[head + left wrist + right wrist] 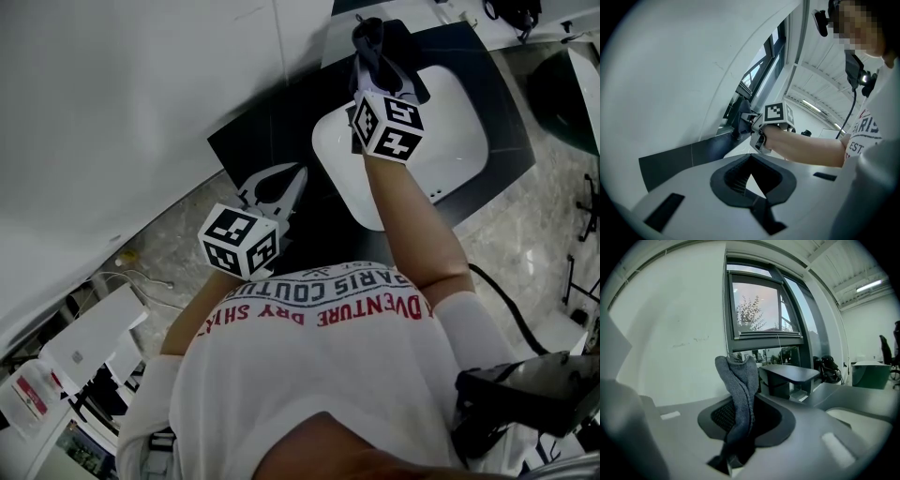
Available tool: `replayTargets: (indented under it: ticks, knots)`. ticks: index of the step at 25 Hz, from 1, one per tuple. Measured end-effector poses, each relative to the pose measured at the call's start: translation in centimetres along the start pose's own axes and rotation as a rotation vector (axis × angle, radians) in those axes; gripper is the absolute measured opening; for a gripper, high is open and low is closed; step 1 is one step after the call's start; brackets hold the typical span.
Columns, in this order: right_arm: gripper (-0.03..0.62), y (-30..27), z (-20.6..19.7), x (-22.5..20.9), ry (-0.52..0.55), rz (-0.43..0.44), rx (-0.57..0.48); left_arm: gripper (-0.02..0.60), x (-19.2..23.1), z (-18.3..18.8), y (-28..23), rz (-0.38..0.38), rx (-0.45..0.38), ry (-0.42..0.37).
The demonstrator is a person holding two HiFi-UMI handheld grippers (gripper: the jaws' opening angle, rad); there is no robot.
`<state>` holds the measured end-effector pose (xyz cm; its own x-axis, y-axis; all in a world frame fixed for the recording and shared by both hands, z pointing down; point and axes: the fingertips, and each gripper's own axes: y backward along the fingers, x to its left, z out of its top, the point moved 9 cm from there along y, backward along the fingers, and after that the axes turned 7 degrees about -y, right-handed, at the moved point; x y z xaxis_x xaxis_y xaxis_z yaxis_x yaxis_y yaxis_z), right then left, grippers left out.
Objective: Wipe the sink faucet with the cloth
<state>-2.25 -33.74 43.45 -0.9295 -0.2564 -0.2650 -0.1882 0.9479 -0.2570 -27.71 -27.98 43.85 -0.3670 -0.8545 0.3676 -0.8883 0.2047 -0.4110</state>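
So far I have the cloth [738,380] in hand and up at the faucet [409,58], at the far end of the white sink [454,141]. I judge the pick-up and the reach done and the wiping itself either just starting or all left to do; nothing on the dark faucet tells me how much of it has been rubbed.

My right tool [369,60] is pinching the cloth low down, at one end. The grey knit stands straight up out of the jaws, its long axis running along the tool's own line, and its loose, folded end points away from me toward the wall and window. In the right gripper view that end sits just beside the faucet's flat top. I cannot tell whether the two touch.

The faucet's long axis follows its flat spout. It runs from a short post at the back of the dark desk [251,142] out over the basin, pointing roughly back toward me.

My left tool [298,174] hangs well apart from all this, near my body over the desk's near edge. Its jaws are pressed together with nothing between them.
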Motion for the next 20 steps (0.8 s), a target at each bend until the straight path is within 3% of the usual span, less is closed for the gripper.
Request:
replayTargets:
  ticks: [9, 20]
  knots:
    - [0.078, 1.3, -0.5, -1.1, 0.064, -0.028, 0.0, 0.002, 0.3, 0.2, -0.6, -0.016, -0.009, 0.004]
    - [0.078, 8.8, -1.9, -5.0, 0.083, -0.025, -0.033, 0.002, -1.3, 0.5, -1.8, -0.066, 0.014, -0.028]
